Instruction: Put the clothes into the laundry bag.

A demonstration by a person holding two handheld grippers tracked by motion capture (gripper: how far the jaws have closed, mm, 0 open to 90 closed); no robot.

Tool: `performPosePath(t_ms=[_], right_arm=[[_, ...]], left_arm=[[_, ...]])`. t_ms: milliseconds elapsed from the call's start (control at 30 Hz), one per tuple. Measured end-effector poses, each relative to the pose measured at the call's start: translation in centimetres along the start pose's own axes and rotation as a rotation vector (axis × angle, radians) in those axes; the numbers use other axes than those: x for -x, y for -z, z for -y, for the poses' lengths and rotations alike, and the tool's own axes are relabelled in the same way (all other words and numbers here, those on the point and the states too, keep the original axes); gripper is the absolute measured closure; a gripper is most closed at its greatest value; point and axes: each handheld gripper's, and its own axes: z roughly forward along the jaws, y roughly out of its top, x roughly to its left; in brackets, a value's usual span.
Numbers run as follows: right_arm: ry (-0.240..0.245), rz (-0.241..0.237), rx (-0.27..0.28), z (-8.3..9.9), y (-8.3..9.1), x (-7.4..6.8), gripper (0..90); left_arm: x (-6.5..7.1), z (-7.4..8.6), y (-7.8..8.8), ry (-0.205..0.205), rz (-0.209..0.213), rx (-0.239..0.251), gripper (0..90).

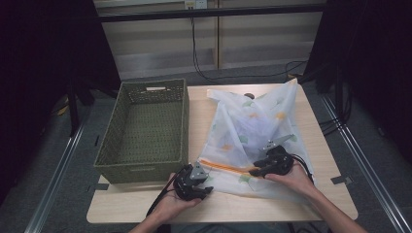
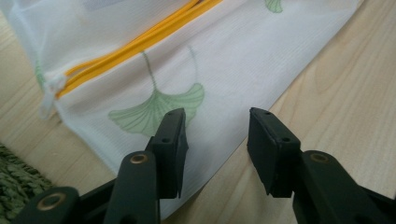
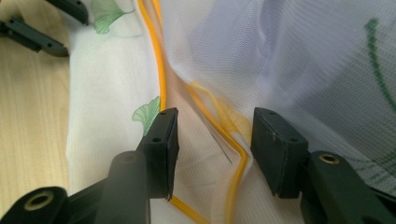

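Mesh bag [image 1: 252, 131], white with green leaf prints and an orange zipper [image 1: 226, 166], lies right of centre on the wooden table [image 1: 145, 204], beside a green basket [image 1: 145, 131] at left. At lower centre, the left gripper [image 1: 206, 187] hangs released just off the bag's corner. The right gripper [image 1: 252, 172] stands parted over the zipper, pads not pressing it.

Mesh bag [image 1: 252, 131] contents blurred behind fabric; dark object [image 1: 249, 95] at far edge half hidden by bag.
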Motion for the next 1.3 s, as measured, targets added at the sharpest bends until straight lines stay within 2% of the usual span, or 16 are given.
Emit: performPosePath(t_ms=[100,200,267,300,367,400,500,700,767,800,867,933,1000,1067,1167,1300], right_arm=[[-0.014,0.015,0.003,0.1,0.3,0.4,51.0],[-0.011,0.042,0.008,0.2,0.5,0.6,48.2],[-0.021,0.048,0.005,0.3,0.6,0.5,45.4],[-0.012,0.052,0.010,0.3,0.6,0.6,44.0],[-0.024,0.051,0.009,0.4,0.6,0.6,41.1],[-0.024,0.052,0.011,0.4,0.8,0.6,40.5],[0.000,0.044,0.056,0.1,1.5,0.2,41.1],[0.023,0.056,0.220,-0.5,3.6,-0.6,47.1],[0.033,0.050,0.250,-0.6,4.1,-0.8,50.6],[0.035,0.055,0.263,-0.7,4.2,-1.0,50.8],[0.026,0.037,0.284,-0.8,4.5,-1.2,50.8],[0.032,0.050,0.308,-0.9,4.8,-1.5,50.6],[0.027,0.051,0.324,-0.9,5.1,-1.7,47.4],[0.032,0.088,0.332,-0.5,5.6,-1.9,44.6],[0.004,0.094,0.371,0.6,6.6,-1.9,42.3],[-0.005,0.118,0.407,1.5,7.7,-2.2,40.4]], left_arm=[[-0.4,0.2,-0.2,0.032,0.012,0.026,56.1],[-0.5,0.3,0.0,0.018,0.029,0.017,55.3],[-0.2,0.3,0.1,0.029,0.051,0.017,55.4],[0.0,0.4,-0.1,0.042,0.066,0.048,55.4],[0.3,0.3,0.0,0.005,0.067,0.018,55.6],[0.4,0.4,-0.1,0.013,0.071,0.038,55.7],[0.4,0.2,0.2,0.009,0.081,0.034,57.5],[0.6,-0.7,1.7,0.014,0.044,0.155,49.3],[1.0,-1.1,2.3,0.001,-0.002,0.181,46.4],[1.2,-1.2,2.5,-0.020,-0.009,0.193,46.1],[1.4,-1.4,3.2,-0.019,-0.028,0.227,42.2],[1.4,-1.5,3.8,-0.021,-0.044,0.243,36.9],[1.2,-1.5,4.7,0.004,-0.043,0.281,30.8],[1.1,-1.5,5.6,0.012,-0.049,0.309,27.9],[0.6,-1.2,6.8,0.031,-0.061,0.378,25.4],[-0.3,-0.8,7.9,0.070,-0.086,0.381,22.1]])
